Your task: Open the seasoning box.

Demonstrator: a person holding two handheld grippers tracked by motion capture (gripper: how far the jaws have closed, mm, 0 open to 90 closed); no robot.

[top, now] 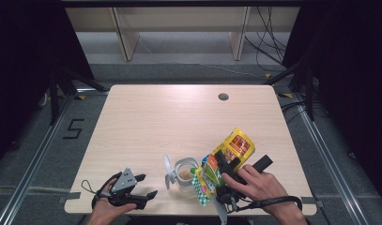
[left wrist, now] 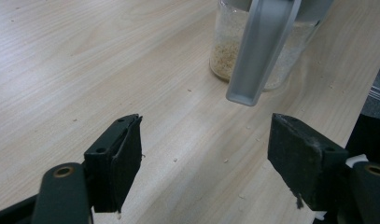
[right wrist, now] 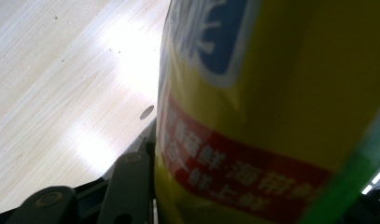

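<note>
Light wood table [top: 146, 122], pale grain, round cable hole [top: 223, 97] near far edge. Crumbs and specks scattered on table in left gripper view. Grey floor around it, a "5" [top: 74, 128] marked in tape at left, metal rails along both sides. Behind the table: pale wooden shelf frame [top: 179, 28], black cables [top: 266, 44] on floor at right, dark curtains at both sides.

Left gripper [top: 142, 186] sits at the near-left edge of table, held by left hand [top: 106, 208]; jaws spread wide, nothing between them. In left gripper view they point at the jar [left wrist: 257, 51], apart from it.

Jar [top: 186, 172] is clear glass, stands near the front edge at middle, grainy beige layer at its bottom. A grey scoop [top: 169, 171] leans at its left side; in left gripper view the scoop's handle [left wrist: 260, 51] hangs down in front of the glass, its end off the table.

Right gripper [top: 227, 164] is held by right hand [top: 256, 185], jaws clamped on yellow pouch [top: 228, 157]. Pouch lies tilted just right of jar, its green-white lower end [top: 202, 190] near the front edge. In right gripper view the pouch [right wrist: 271, 102] is very close, with red band and blue logo; one jaw presses its left side.
</note>
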